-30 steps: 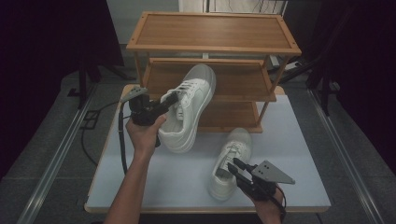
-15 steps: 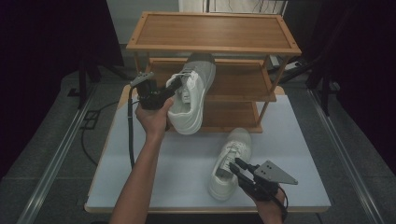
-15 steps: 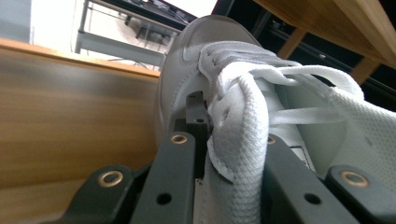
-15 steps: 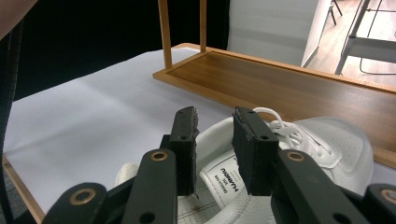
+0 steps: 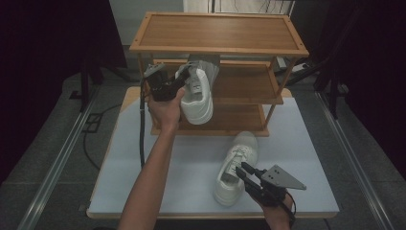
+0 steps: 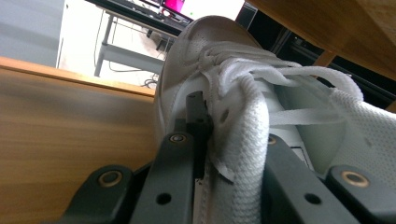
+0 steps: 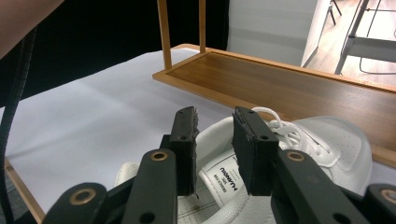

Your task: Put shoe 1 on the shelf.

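My left gripper [image 5: 178, 86] is shut on the laced side of a white sneaker [image 5: 200, 93] and holds it in the air, tilted, at the front of the wooden shoe rack [image 5: 220, 31]. The toe reaches in over the middle shelf [image 5: 249, 84], under the top board. In the left gripper view the jaws [image 6: 205, 119] pinch the sneaker [image 6: 205, 51] by its eyelet edge and laces. A second white sneaker [image 5: 234, 165] lies on the white table [image 5: 182, 187]. My right gripper [image 5: 240, 169] stands open at its heel end, jaws [image 7: 215, 119] just over the collar of that sneaker [image 7: 322, 140].
The rack has three shelves; its bottom shelf [image 5: 234, 120] lies bare right behind the second sneaker. A black cable [image 5: 141, 129] hangs from the left gripper down along the forearm. Metal floor rails [image 5: 57, 163] run beside the table, and dark curtains stand on both sides.
The left gripper has carried its sneaker up and away from me, so the toe now sits in the rack's middle shelf opening. The right gripper and the second sneaker have stayed put.
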Motion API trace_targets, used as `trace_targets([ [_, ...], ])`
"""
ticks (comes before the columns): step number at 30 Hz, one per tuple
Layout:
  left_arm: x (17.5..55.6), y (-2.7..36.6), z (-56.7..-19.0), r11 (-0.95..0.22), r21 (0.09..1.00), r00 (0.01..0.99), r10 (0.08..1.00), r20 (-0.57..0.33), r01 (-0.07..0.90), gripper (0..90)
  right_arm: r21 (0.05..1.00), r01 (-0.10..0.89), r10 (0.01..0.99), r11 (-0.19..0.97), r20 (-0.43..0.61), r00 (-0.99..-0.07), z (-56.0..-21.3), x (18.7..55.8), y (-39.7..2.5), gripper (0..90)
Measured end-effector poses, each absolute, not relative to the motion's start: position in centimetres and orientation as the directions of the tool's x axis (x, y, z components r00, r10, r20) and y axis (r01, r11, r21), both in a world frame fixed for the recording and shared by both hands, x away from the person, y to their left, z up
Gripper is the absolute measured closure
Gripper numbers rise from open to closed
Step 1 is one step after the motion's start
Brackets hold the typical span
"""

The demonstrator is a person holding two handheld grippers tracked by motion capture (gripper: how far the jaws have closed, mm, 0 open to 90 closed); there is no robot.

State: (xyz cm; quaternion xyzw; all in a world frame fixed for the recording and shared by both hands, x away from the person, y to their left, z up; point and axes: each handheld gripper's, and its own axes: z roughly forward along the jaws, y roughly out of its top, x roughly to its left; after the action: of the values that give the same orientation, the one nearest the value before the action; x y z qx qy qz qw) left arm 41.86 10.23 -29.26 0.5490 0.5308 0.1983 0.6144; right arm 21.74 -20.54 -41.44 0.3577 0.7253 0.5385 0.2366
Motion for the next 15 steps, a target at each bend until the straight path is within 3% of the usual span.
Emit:
trace_targets([
  [15,43.8,9.8,-29.5,0.341,0.881,0.303,0.845,-0.44,0.329,83.5,0.95,0.266,0.776,0.162,0.044,-0.63,-41.5,21.7,-20.6,69.8],
])
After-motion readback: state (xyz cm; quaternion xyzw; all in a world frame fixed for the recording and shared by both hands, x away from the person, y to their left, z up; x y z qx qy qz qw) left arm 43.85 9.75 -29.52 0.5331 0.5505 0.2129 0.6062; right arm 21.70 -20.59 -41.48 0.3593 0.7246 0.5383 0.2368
